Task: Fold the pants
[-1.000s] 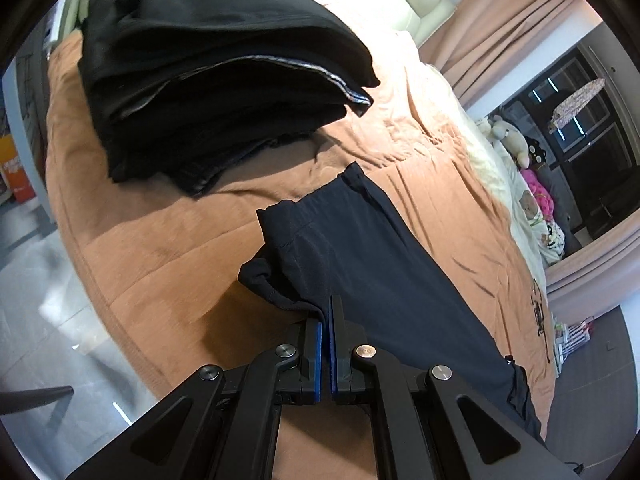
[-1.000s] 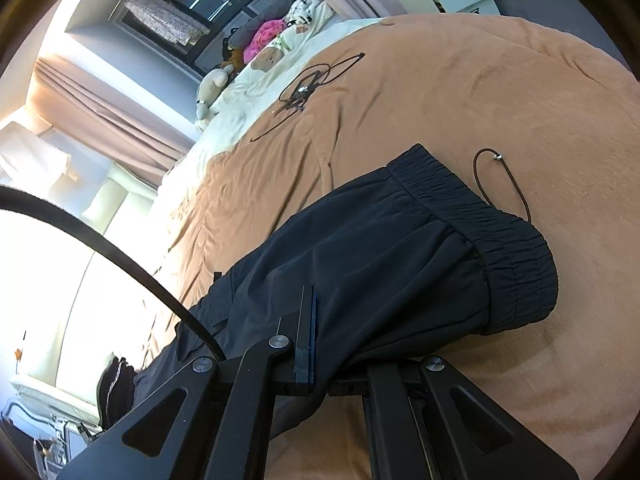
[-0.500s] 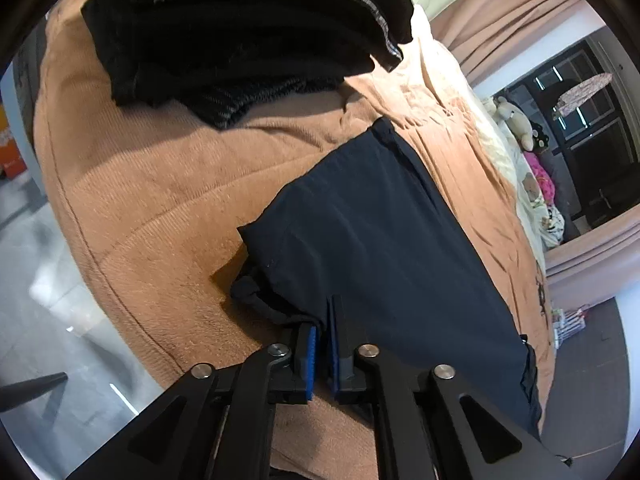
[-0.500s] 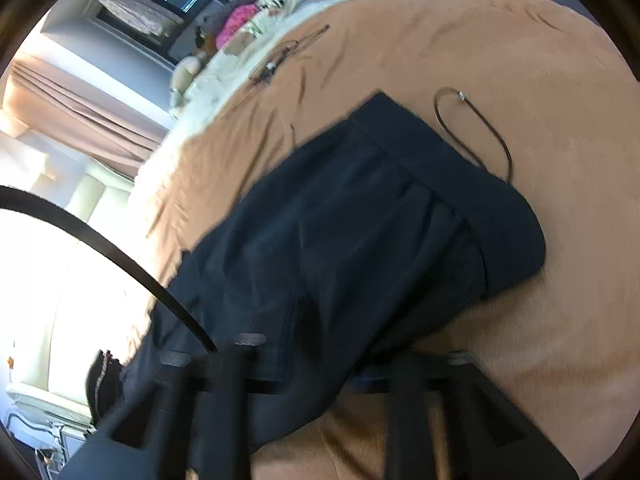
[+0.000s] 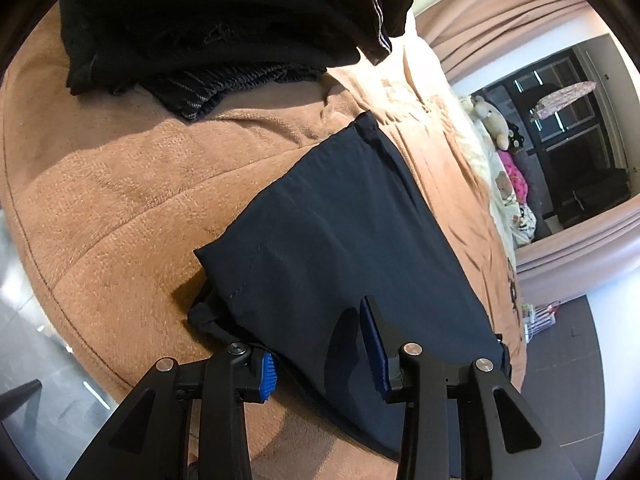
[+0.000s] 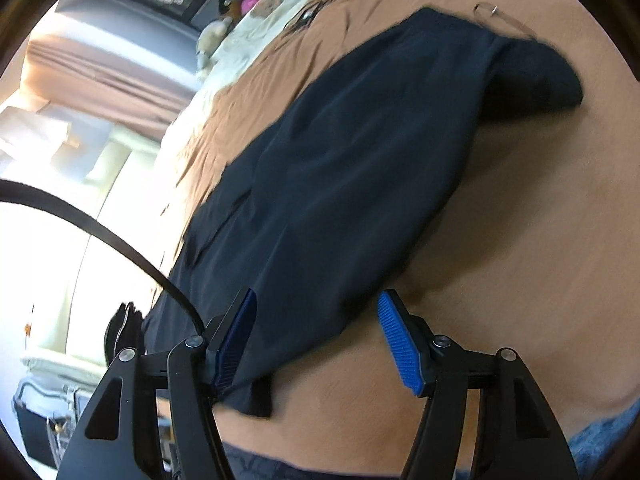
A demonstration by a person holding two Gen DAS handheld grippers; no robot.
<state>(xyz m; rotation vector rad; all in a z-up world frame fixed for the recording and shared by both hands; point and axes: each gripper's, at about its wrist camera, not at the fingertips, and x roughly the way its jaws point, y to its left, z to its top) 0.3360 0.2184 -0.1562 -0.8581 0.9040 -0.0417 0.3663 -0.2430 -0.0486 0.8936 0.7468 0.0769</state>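
A wide bed covered in a tan plush blanket (image 5: 120,200) fills both views. At its far end sits a tall stack of folded black garments (image 5: 224,20). The dark navy smooth-fabric pants (image 5: 348,232) lie flat along the blanket, folded lengthwise, waistband end at the far right in the right wrist view. The right gripper (image 6: 316,336) is opening, its 2 blue pads apart, cloth edge between them unpressed. The left gripper (image 5: 320,344) is opening too, fingers astride the pants' near edge without pinching.
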